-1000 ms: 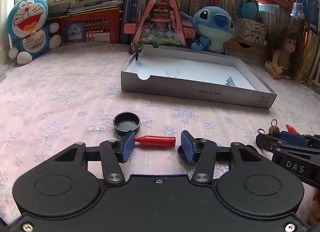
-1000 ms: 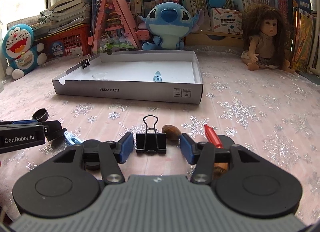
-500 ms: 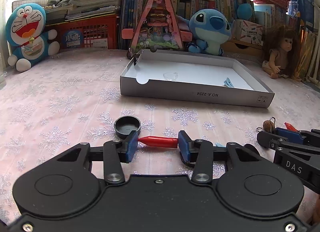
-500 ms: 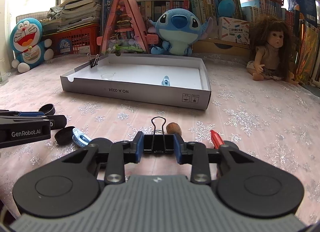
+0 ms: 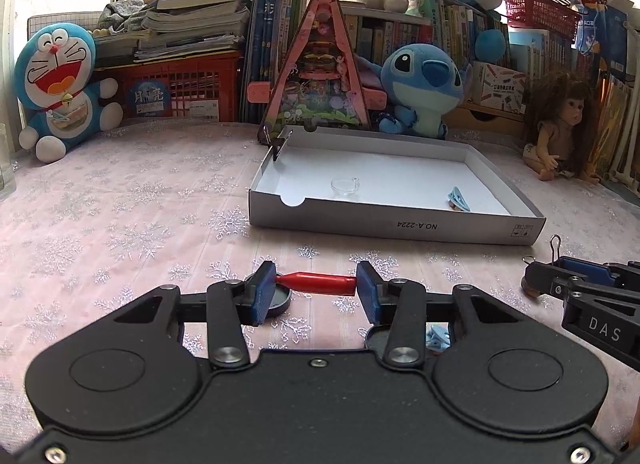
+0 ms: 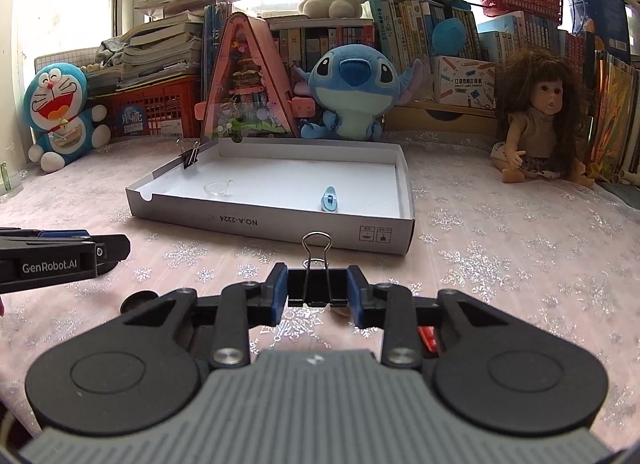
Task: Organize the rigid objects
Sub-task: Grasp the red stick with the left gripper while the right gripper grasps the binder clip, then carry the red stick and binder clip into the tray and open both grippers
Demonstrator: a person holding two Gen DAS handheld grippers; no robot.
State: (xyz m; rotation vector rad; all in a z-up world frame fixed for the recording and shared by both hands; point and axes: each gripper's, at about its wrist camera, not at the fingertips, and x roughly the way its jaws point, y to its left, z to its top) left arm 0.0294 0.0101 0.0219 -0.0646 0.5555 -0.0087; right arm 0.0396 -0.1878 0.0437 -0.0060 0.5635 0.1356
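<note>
Here the left claw (image 5: pixel 316 290) clamps a red cap (image 5: pixel 317 283); right claw (image 6: pixel 317 293) clamps a half-hidden binder clip (image 6: pixel 317 286).

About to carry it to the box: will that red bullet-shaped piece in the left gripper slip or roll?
The red piece is pinched end to end, tapered tip against one pad, so it may pivot or pop out. It looks rigid and light. Being round, it would likely roll once dropped in the box.

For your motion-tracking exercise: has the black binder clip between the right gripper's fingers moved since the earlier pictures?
Yes. The binder clip is now clamped by the right gripper and sits nearer the grey box, apparently lifted off the tablecloth.
</note>
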